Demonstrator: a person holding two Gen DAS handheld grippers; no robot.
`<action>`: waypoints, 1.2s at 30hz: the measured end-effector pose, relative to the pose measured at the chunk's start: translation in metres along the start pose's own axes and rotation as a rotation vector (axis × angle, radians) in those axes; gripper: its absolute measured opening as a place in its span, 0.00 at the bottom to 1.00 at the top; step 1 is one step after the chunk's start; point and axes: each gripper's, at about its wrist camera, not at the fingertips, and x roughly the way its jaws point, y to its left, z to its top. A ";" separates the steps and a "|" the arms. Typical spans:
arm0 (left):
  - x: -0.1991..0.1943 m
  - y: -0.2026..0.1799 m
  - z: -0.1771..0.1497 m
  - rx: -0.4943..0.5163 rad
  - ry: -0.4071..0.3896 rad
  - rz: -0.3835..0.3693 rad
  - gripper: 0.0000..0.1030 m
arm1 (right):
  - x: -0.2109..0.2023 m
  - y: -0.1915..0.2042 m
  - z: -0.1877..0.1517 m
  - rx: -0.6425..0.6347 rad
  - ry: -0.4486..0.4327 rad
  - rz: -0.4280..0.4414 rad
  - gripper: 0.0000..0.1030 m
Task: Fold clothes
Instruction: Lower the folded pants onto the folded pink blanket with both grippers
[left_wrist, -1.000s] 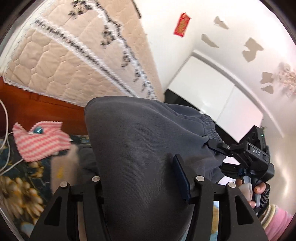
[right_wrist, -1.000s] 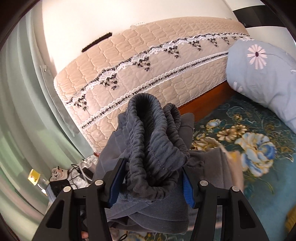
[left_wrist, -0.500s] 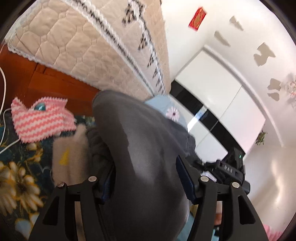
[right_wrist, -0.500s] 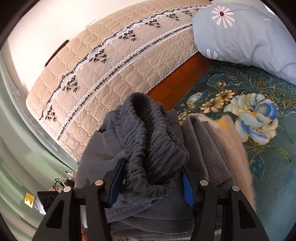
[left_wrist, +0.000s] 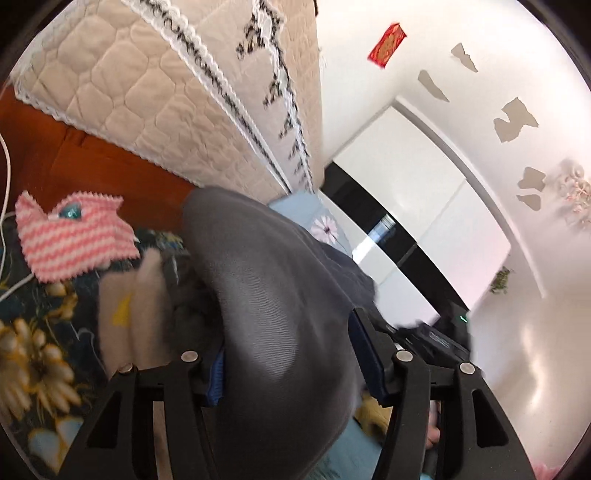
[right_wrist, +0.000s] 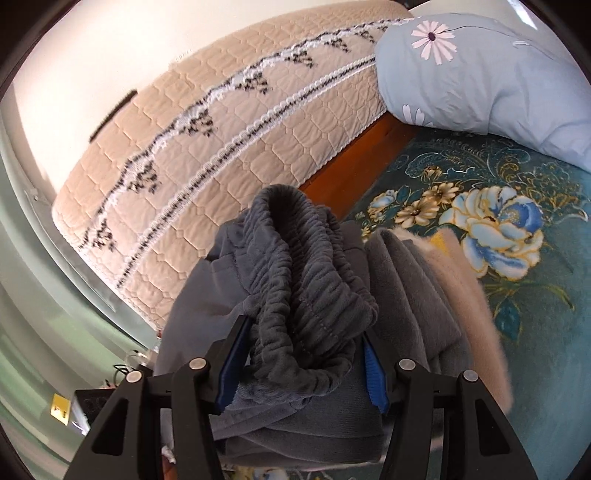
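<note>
Folded dark grey sweatpants (left_wrist: 273, 314) fill the space between the fingers of my left gripper (left_wrist: 291, 369), which is shut on the smooth folded end. My right gripper (right_wrist: 301, 365) is shut on the gathered elastic waistband (right_wrist: 306, 280) of the same sweatpants. The bundle hangs just above a stack of folded clothes, a grey piece (right_wrist: 410, 306) and a beige fuzzy piece (right_wrist: 469, 295), lying on the floral teal bedspread (right_wrist: 535, 332). The beige piece also shows in the left wrist view (left_wrist: 129, 306). The right gripper's body shows at the right in the left wrist view (left_wrist: 439, 339).
A pink and white striped knit item (left_wrist: 74, 236) lies left of the stack. A quilted beige headboard (right_wrist: 221, 147) on a wooden frame (left_wrist: 92, 162) stands behind. A light blue flowered pillow (right_wrist: 487, 74) lies at the back right. White cables (left_wrist: 5, 221) run at the far left.
Both grippers have carried the sweatpants toward the headboard and down over the stack of folded clothes. The grips have not changed.
</note>
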 end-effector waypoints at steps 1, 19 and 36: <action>0.005 0.001 -0.001 0.000 0.005 0.021 0.58 | -0.003 -0.001 -0.003 0.009 -0.007 0.002 0.57; -0.031 -0.020 0.015 0.073 -0.064 0.145 0.65 | -0.024 0.078 0.052 -0.290 0.006 -0.297 0.59; -0.014 -0.050 0.002 0.162 0.056 0.048 0.65 | 0.008 0.125 0.018 -0.514 0.059 -0.329 0.31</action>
